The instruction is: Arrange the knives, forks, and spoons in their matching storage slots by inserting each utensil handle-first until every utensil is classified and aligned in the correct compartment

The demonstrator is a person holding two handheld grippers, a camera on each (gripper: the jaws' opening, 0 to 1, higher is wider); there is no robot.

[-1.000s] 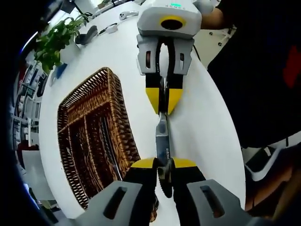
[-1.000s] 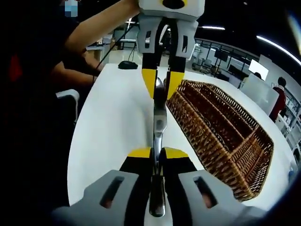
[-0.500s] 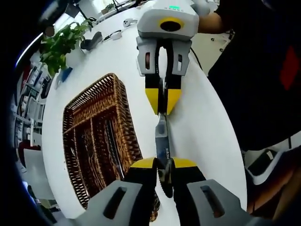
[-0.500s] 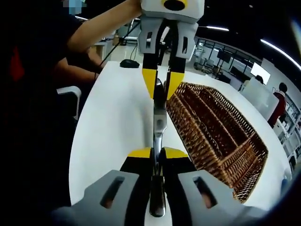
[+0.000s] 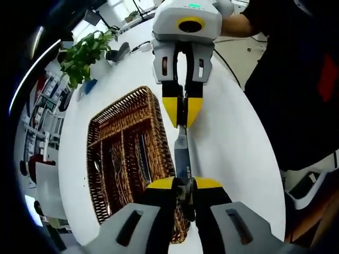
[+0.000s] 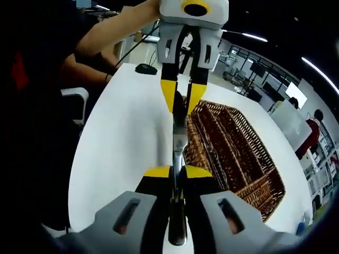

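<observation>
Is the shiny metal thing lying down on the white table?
No, the utensil is held up in the air above the white table, with the left gripper and the right gripper each clamped on one end.

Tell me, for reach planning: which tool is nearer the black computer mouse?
Left. The left tool hangs roughly between the black computer mouse and the right tool, which sits farther back.

The utensil's two ends sit hidden between both tongs' jaws, its type unclear.
</observation>
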